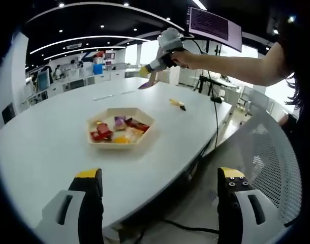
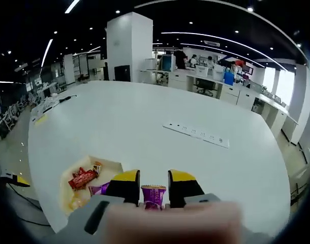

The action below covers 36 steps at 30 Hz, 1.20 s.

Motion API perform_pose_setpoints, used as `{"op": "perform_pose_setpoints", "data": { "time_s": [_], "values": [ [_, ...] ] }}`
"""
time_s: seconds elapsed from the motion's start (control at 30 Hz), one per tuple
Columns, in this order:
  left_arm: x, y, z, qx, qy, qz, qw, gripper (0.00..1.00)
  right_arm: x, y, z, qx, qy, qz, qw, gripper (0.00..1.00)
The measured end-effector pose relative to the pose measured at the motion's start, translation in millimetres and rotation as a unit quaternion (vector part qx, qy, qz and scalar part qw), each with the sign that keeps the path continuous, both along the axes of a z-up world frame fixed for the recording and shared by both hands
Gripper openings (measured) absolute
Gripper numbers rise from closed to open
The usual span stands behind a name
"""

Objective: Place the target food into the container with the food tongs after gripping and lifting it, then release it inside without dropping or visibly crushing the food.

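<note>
**Purple candy up in the air over the big white table**

Big open office with ceiling spotlights, and pretty much everything sits on a large rounded white table (image 1: 53,137). In the left gripper view there's a hexagonal tray (image 1: 121,125) on the table with a pile of wrapped snacks (image 1: 114,131) in it: red, purple and yellow wrappers. A small yellow and black thing (image 1: 177,104) lies further back on the table, well apart from the tray; can't tell what it is. A white mesh chair (image 1: 269,157) stands by the table edge.

The left gripper (image 1: 160,185) hangs low near the table edge with its yellow-tipped jaws spread wide and nothing between them.

The right gripper (image 2: 152,187) has its jaws pulled in close on a purple wrapped candy (image 2: 153,195), pinched between the yellow tips. From the left gripper view you can see that gripper (image 1: 154,71) held up high above the far side of the table on the person's outstretched arm (image 1: 231,66), something purple hanging from it, well away from the tray. In the right gripper view the tray (image 2: 68,180) is down to the left, and a white power strip (image 2: 195,134) lies flat mid-table.
</note>
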<state>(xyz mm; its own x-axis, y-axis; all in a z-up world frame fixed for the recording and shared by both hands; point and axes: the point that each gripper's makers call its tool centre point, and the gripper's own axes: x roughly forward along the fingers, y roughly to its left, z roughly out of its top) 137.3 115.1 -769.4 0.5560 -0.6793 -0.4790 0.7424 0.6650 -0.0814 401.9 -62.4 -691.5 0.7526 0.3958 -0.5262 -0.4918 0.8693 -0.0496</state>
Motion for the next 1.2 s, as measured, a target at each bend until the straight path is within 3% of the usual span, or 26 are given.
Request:
{"op": "perform_pose_setpoints", "data": {
  "time_s": [0.2, 0.57, 0.67, 0.97, 1.2],
  "values": [
    [0.0, -0.1, 0.7, -0.001, -0.001, 0.001, 1.0, 0.9, -3.5, 33.9, 10.7, 0.01, -0.013, 0.031, 0.9994, 0.2],
    [0.9, 1.1, 2.3, -0.003, -0.004, 0.005, 1.0, 0.9, -13.3, 74.4, 5.1, 0.02, -0.006, 0.071, 0.9973, 0.21],
    [1.3, 1.3, 2.4, -0.003, -0.004, 0.006, 1.0, 0.9, -20.9, 88.7, 6.1, 0.061, 0.013, 0.091, 0.9939, 0.26],
    [0.9, 1.4, 2.0, -0.002, -0.004, 0.005, 1.0, 0.89, -23.1, 78.3, 10.1, 0.059, 0.006, 0.089, 0.9943, 0.29],
    [0.2, 0.8, 1.1, 0.001, -0.003, 0.002, 1.0, 0.89, -24.9, 40.0, 11.6, 0.061, 0.006, 0.061, 0.9963, 0.31]
  ]
}}
